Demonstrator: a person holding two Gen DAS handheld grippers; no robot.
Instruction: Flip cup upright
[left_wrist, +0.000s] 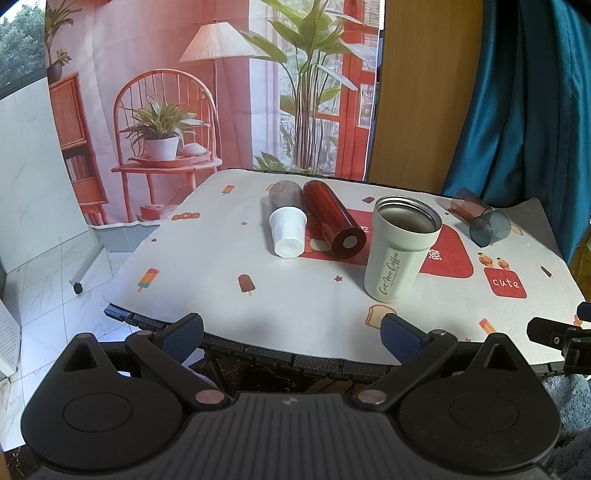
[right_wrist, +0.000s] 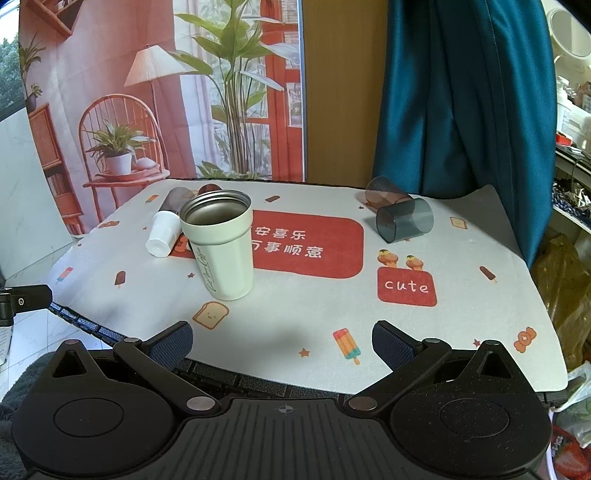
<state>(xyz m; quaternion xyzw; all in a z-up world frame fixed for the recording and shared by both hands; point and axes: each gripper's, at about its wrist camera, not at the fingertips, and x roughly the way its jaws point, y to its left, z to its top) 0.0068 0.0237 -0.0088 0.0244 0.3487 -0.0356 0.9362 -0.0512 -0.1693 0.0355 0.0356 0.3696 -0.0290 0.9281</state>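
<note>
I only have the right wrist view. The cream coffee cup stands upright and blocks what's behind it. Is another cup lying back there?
Observer: Yes. The left wrist view shows a red translucent cup on its side behind the coffee cup, base toward the camera.
Operator: Is it clear of the white-capped tumbler?
Observer: No. They lie side by side, and their far ends look to be touching.
Operator: And the left gripper?
Observer: Its fingers are open with nothing between them, at the table's near edge.
</note>
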